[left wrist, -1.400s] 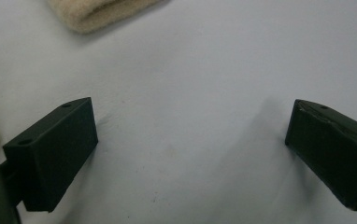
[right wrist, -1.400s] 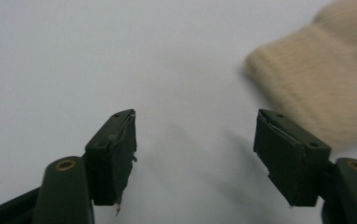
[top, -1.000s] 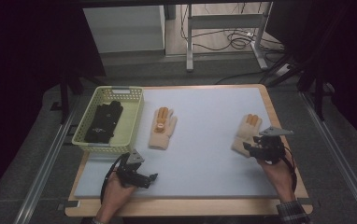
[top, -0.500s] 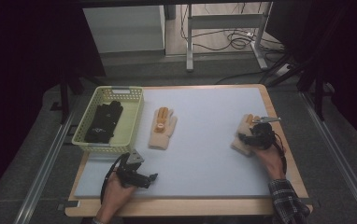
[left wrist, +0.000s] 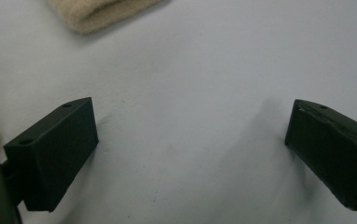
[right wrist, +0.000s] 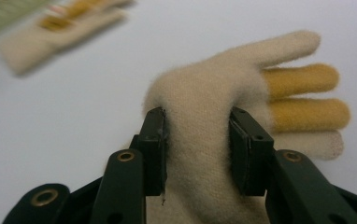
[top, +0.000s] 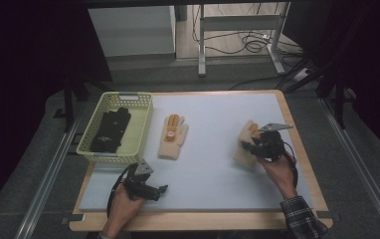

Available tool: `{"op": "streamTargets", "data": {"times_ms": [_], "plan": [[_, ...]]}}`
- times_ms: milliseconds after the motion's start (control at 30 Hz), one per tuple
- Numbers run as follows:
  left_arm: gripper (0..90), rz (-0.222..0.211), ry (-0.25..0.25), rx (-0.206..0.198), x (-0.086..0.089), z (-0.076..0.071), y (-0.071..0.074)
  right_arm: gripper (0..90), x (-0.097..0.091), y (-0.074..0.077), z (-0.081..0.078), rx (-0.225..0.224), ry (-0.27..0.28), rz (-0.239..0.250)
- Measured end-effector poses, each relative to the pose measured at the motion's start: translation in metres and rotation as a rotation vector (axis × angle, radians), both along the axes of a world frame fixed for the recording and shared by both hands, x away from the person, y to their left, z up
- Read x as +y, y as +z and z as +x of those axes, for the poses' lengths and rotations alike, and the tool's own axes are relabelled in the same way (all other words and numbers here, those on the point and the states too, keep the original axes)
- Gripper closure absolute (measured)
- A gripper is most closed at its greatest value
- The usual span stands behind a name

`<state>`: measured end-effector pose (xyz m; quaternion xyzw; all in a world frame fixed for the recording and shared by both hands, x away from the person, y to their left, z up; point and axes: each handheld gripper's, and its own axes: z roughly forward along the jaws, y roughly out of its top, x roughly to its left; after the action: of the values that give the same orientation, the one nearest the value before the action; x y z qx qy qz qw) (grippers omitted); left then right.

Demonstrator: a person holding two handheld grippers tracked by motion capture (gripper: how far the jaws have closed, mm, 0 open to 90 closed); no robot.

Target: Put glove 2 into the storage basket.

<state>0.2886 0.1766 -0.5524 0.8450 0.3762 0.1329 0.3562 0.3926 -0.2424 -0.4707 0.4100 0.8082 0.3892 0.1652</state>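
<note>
A cream glove with orange fingers [top: 245,144] [right wrist: 242,88] lies at the right of the white mat. My right gripper [top: 255,146] [right wrist: 196,149] has just been closing, and its pads now pinch the glove's palm, bunching the knit between them. A matching second glove [top: 172,135] [right wrist: 50,32] lies flat near the middle, beside the basket. My left gripper [top: 154,189] [left wrist: 190,149] rests low at the front left, open over bare mat with nothing between its fingers. The cuff of the second glove [left wrist: 97,11] shows at the top of the left gripper view.
A pale green basket [top: 92,144] stands at the left of the mat and holds black gloves [top: 109,128]. The wooden table edge [top: 203,221] frames the mat. Metal rails run along both sides of the table.
My right gripper moved left onto the right glove and closed on its palm. The left gripper stayed where it was.
</note>
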Motion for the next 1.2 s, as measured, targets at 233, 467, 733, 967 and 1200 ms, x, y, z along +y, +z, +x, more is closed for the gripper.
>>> {"op": "streamTargets", "data": {"times_ms": [233,467,733,967,1200], "plan": [[2.7,0.001,-0.001,-0.001,0.0,0.0,0.0,57.4,0.073,0.008,-0.023,-0.017,0.135,-0.003],[2.7,0.0,0.0,-0.001,0.0,0.0,0.0,45.0,0.121,-0.034,-0.044,0.096,0.222,-0.026],[2.7,0.002,-0.002,-0.002,0.0,0.0,0.0,38.9,0.09,-0.02,-0.048,0.052,0.199,-0.002],[2.7,0.001,-0.001,-0.001,0.0,0.0,0.0,62.4,0.059,-0.03,-0.028,0.082,0.112,0.018],[2.7,0.001,-0.001,-0.001,0.0,0.0,0.0,64.9,0.068,-0.053,-0.02,0.063,0.093,-0.081]]}}
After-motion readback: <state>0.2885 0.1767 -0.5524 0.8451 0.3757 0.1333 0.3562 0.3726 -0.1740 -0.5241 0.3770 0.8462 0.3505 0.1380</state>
